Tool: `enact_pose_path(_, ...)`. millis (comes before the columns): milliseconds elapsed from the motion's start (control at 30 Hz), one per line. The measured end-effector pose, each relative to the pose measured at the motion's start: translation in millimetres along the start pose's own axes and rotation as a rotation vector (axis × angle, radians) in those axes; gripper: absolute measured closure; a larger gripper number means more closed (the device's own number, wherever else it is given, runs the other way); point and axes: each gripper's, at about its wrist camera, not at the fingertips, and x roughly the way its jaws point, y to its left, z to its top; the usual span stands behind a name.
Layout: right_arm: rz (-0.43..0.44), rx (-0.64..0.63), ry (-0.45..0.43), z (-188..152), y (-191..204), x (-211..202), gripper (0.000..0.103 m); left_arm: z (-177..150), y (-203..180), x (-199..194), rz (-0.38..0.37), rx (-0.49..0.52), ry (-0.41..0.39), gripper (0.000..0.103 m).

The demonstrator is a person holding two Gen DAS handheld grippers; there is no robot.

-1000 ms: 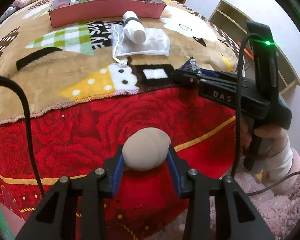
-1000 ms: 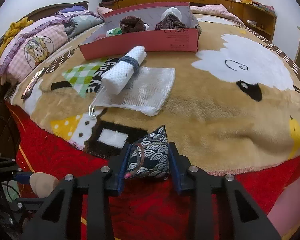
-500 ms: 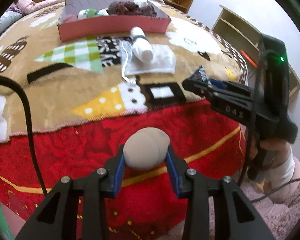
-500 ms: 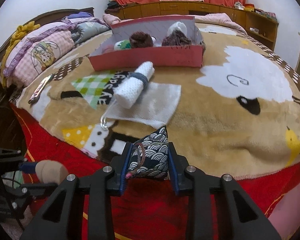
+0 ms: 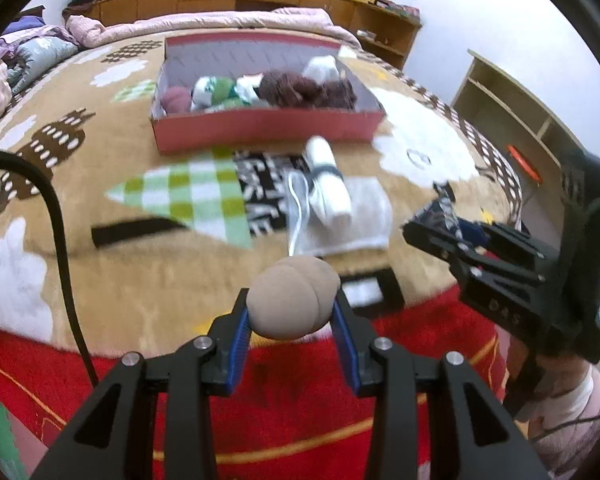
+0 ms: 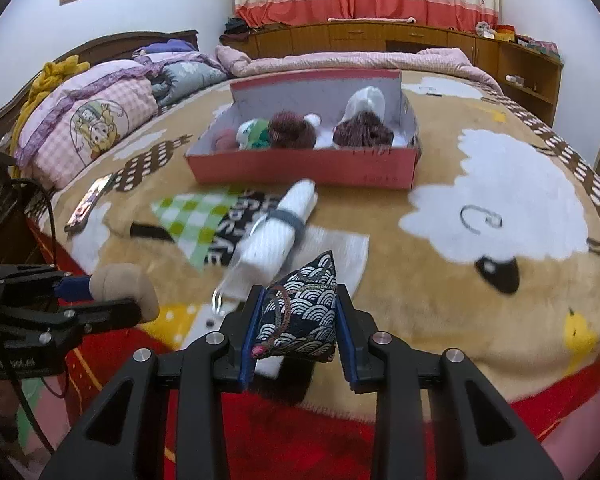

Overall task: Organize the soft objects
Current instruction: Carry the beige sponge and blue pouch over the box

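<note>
You've lifted both claws up over the bed point(image 6: 440, 264) edge, closer to the pink box point(image 6: 304, 160). Left claw point(image 5: 294, 314) grips the beige sock ball point(image 5: 292, 300); right claw point(image 6: 298, 324) pinches the wave-patterned pouch point(image 6: 300, 312). Both loads look ready for boxing.

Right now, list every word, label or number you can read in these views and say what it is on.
"DAS" – pale letters on the black body of the right gripper, seen in the left wrist view.
White block letters on the black patch of the blanket beside the rolled white towel: blurred, not readable.
Faint lettering on the front wall of the pink box: too blurred.
Pale print on the left gripper body: too small to read.
</note>
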Motion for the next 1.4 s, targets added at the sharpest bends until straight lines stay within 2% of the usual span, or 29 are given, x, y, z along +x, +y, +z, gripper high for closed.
enact_pose_path(800,-0.004,-0.075,-0.089,101.1,-10.1,19.8,0.069,124.8,17.0,12.3,0.075,-0.024,-0.139,0.063)
enact_pose_path(1400,-0.001,-0.102,-0.116,155.8,-15.2,59.1,0.069,181.1,44.7,51.4,0.119,-0.048,-0.151,0.063)
